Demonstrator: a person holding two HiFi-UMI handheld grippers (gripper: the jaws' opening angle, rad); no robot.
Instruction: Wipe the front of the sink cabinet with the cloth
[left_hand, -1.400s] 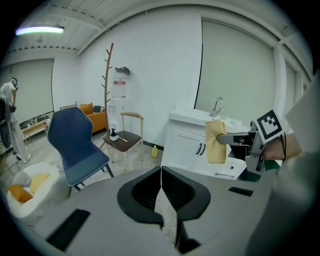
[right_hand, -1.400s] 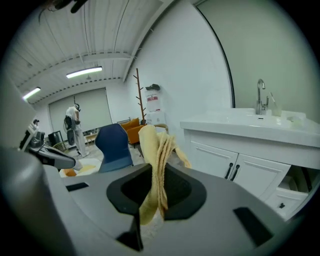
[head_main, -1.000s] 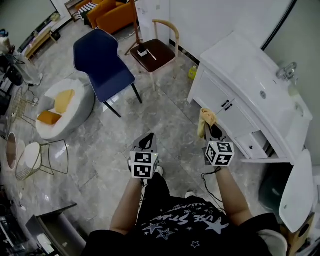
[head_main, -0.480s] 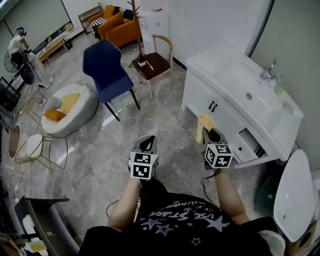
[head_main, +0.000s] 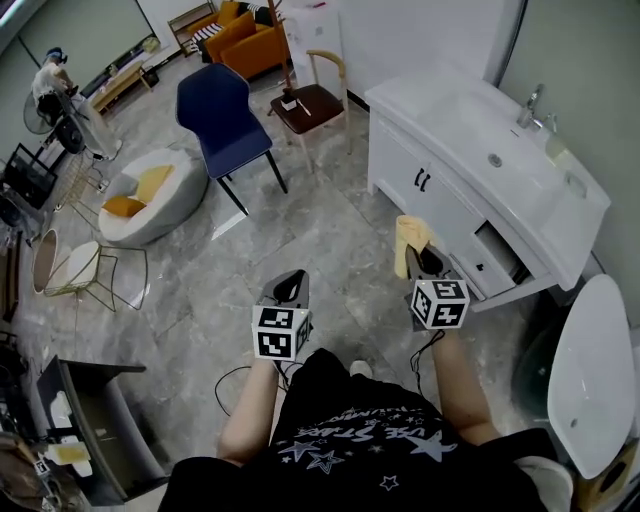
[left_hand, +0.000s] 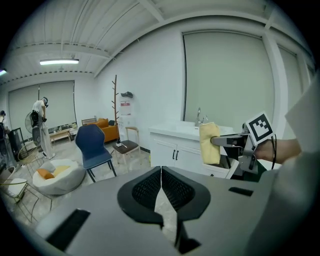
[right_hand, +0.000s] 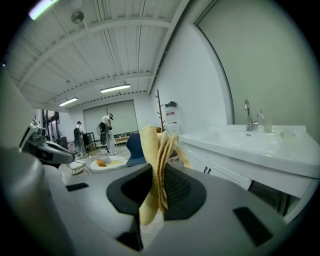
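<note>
Over the last second the right gripper (head_main: 418, 260), clenched on the yellow cloth (head_main: 409, 236), has stayed near the sink cabinet (head_main: 437, 208) on the right without touching it. Wiping looks not yet begun. The left gripper (head_main: 291, 289) is closed and empty.

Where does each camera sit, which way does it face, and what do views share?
Head view: on the person's head, facing steeply down at the floor and sink cabinet; shows forearms, left gripper, right gripper.
Left gripper view: on the left gripper, facing along its shut, empty jaws toward the sink cabinet; right gripper at right.
Right gripper view: on the right gripper, facing along jaws shut on the yellow cloth, sink cabinet at right.
Shared: all three show yellow cloth and sink cabinet.
</note>
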